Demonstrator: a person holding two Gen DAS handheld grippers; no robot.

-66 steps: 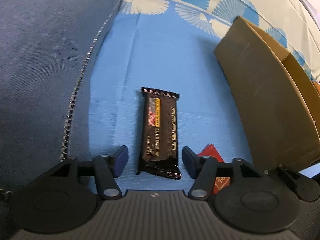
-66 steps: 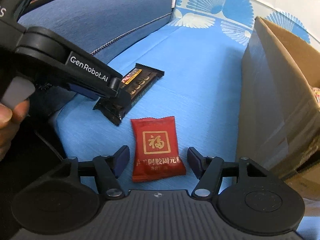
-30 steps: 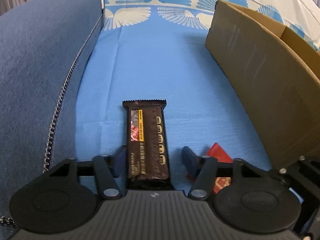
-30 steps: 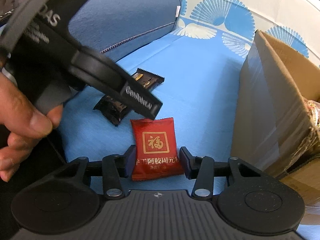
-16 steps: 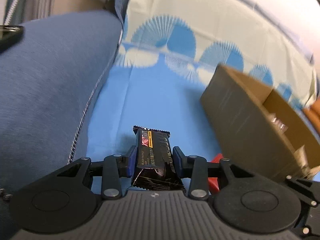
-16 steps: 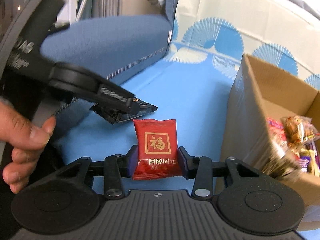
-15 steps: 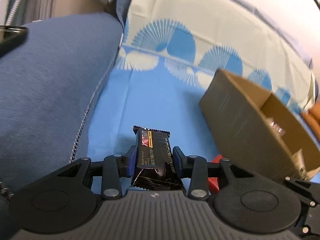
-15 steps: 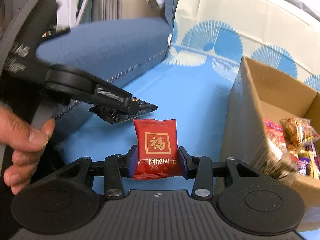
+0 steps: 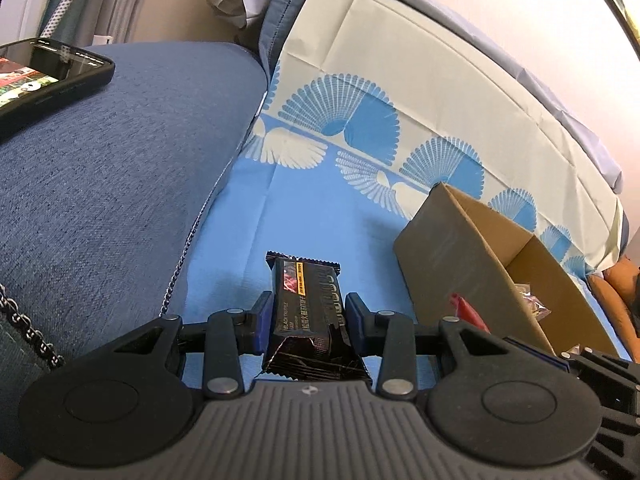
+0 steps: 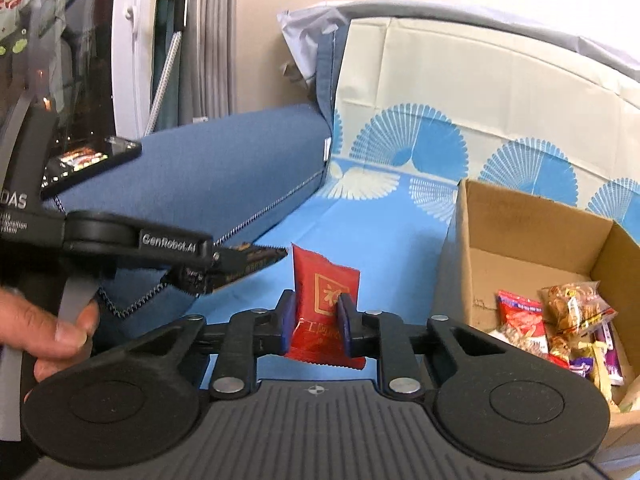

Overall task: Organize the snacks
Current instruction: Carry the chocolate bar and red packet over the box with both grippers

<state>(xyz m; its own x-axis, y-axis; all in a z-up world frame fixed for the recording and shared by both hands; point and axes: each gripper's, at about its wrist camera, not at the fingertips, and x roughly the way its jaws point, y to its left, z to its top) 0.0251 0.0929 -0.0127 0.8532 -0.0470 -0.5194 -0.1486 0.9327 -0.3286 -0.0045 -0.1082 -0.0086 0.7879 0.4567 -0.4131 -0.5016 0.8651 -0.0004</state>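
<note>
Both snacks are picked up and the carry to the cardboard box point(image 10: 532, 236) looks to be the step in hand. The left gripper point(image 9: 307, 320) pinches a glossy black chocolate bar point(image 9: 308, 308) by its long sides, clear of the blue sofa cover point(image 9: 320, 208). The right gripper point(image 10: 316, 322) is closing on a soft red foil packet point(image 10: 322, 286), which buckles between the pads. The box, stiff brown and open-topped, sits just beside to the right and holds crinkly wrapped snacks point(image 10: 568, 328). Next, each of the 2 grippers likely needs to move over the rim before letting go.
</note>
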